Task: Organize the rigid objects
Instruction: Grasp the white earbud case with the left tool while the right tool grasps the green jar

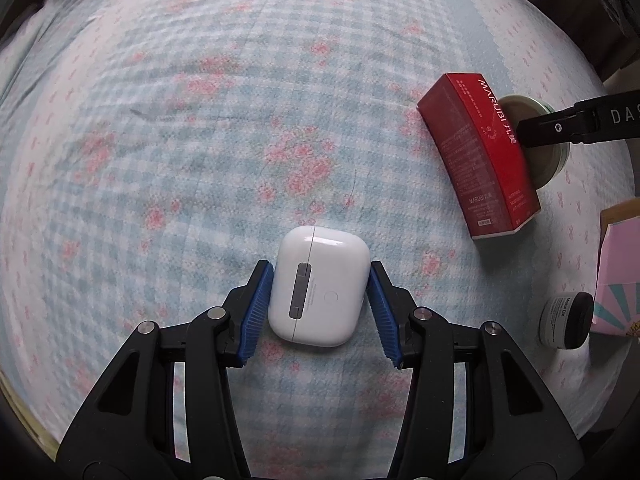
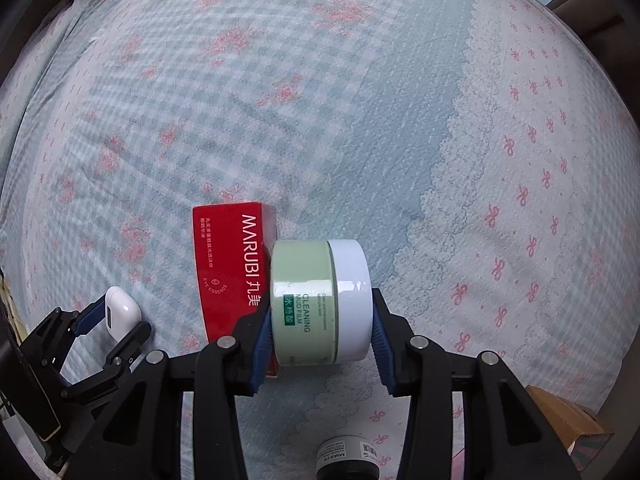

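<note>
Right wrist view: right gripper (image 2: 322,316) clamps the mud-film jar (image 2: 318,304) against the red MARUBI box (image 2: 228,264); left gripper (image 1: 318,296) grips the earbud case (image 1: 318,286). Next: lift, then place both.

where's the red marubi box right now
The red box lies flat on the bedsheet, low and left of centre in the right wrist view, right beside the green jar in the right claw.
</note>
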`<state>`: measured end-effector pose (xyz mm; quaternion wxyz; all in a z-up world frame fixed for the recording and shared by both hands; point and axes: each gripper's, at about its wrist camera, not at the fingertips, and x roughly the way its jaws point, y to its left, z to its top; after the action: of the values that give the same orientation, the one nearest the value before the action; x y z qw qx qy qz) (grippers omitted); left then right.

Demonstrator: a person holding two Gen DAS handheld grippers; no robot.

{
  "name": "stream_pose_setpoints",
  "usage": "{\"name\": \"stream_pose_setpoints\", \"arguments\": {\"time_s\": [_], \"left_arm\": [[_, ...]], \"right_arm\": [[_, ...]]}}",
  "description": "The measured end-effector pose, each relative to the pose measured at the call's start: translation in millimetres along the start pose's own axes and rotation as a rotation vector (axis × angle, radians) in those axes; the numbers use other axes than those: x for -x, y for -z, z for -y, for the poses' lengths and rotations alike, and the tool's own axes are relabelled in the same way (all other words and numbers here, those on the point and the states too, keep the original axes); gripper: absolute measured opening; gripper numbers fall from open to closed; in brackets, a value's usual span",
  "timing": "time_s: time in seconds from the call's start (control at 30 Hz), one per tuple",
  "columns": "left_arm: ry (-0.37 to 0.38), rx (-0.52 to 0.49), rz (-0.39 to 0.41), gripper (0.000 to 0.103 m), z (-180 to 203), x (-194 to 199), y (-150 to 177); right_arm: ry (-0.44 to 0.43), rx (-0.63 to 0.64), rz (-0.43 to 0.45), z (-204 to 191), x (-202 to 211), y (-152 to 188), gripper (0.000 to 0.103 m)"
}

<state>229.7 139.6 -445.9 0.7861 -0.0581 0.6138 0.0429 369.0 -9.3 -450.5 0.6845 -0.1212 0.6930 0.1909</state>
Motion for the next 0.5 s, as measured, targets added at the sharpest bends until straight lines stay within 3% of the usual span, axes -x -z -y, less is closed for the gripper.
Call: {"name": "stream_pose_setpoints", "arguments": {"time_s": [0.3, 0.5], "left_arm": [[0.019, 0.024, 0.020, 0.045, -6, 21, -2], [0.025, -0.015, 0.058, 0.045, 2, 60, -8]], "right_arm": [[0.007, -0.031, 0.050, 0, 27, 19, 0.040], [-0.017, -0.074, 0.101, 8, 66, 31, 0.040]]}}
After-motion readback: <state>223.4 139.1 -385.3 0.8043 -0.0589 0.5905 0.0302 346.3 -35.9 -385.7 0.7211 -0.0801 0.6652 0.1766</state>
